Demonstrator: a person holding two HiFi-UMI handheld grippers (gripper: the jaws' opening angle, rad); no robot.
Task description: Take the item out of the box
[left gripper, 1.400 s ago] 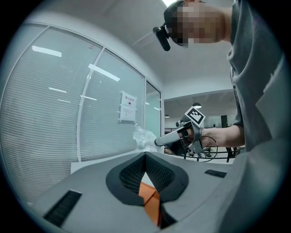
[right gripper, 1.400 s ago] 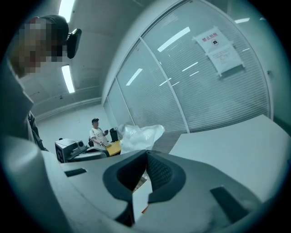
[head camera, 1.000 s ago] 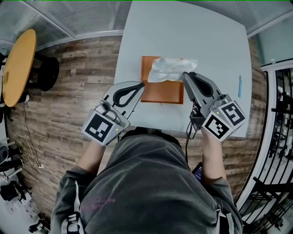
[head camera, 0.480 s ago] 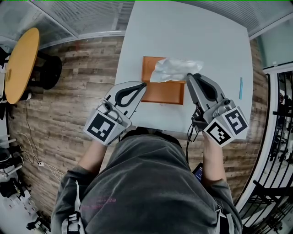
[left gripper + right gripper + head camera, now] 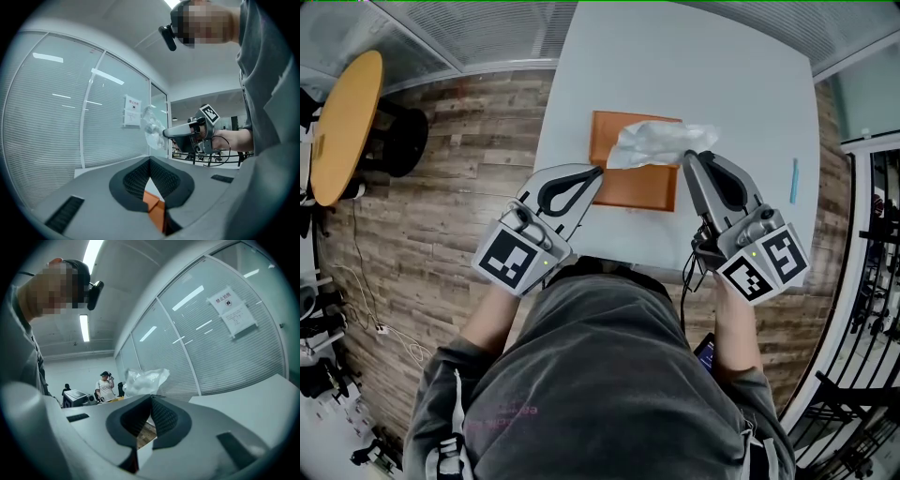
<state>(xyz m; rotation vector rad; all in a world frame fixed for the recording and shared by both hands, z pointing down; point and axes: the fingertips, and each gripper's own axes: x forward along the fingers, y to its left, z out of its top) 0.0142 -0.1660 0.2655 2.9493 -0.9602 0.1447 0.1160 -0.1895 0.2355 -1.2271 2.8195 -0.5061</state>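
Plastic bag [image 5: 656, 142], one crumpled clear piece, hangs pinched in the closed tips of the right claw [image 5: 688, 156], just above the single orange box [image 5: 633, 189]. The left claw [image 5: 600, 170], jaws together, sits at that box's left rim; whether it grips the rim is unclear.

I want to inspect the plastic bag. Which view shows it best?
The head view: the whole crumpled plastic bag shows over the orange box, held by the right gripper. The right gripper view shows only its top; the left gripper view shows it small, far off.
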